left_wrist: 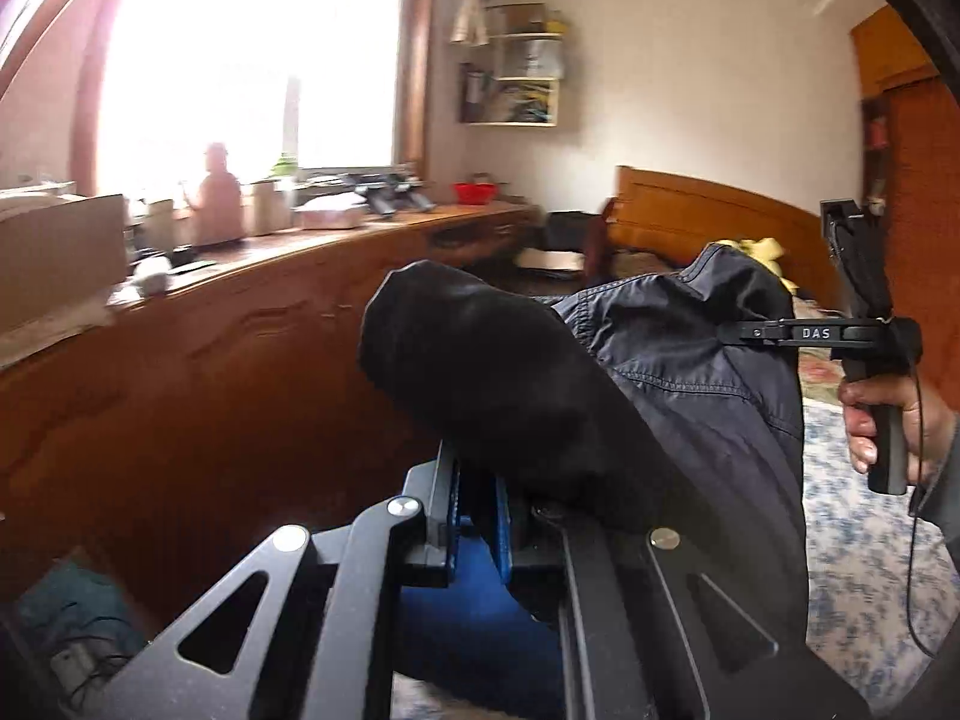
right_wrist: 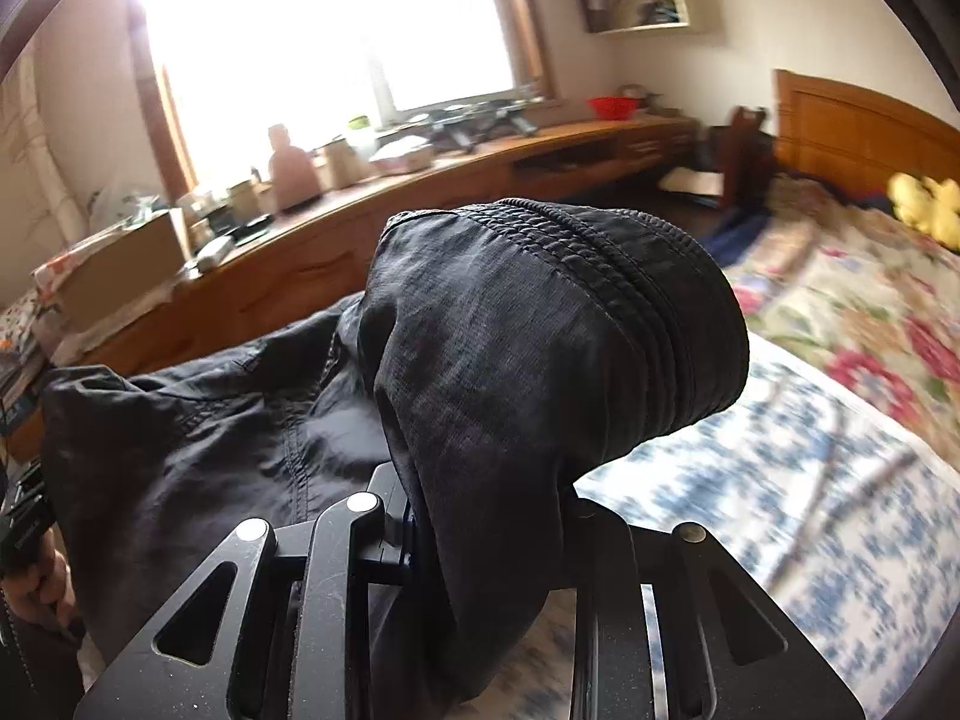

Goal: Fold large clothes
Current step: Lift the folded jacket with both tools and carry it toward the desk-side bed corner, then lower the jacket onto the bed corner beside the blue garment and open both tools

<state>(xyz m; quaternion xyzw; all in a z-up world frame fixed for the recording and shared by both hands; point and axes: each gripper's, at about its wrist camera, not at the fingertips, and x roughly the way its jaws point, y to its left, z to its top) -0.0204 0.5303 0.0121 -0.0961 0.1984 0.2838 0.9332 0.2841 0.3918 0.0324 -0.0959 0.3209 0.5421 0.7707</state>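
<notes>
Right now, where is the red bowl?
The red bowl sits at the far end of the long wooden counter, right of the window, near the bed's headboard.

- Left tool (left_wrist: 480, 516) closed tight, dark garment (left_wrist: 660, 372) pinched between its blue-padded fingers (left_wrist: 501, 531), pointing somewhat downward.
- Right tool (right_wrist: 486, 540) clamped on a bunched fold of the same garment, jaws partly apart around the cloth.
- Right hand (left_wrist: 888, 420) wrapped around its tool's handle, fingers curled, sleeve at the wrist.
</notes>
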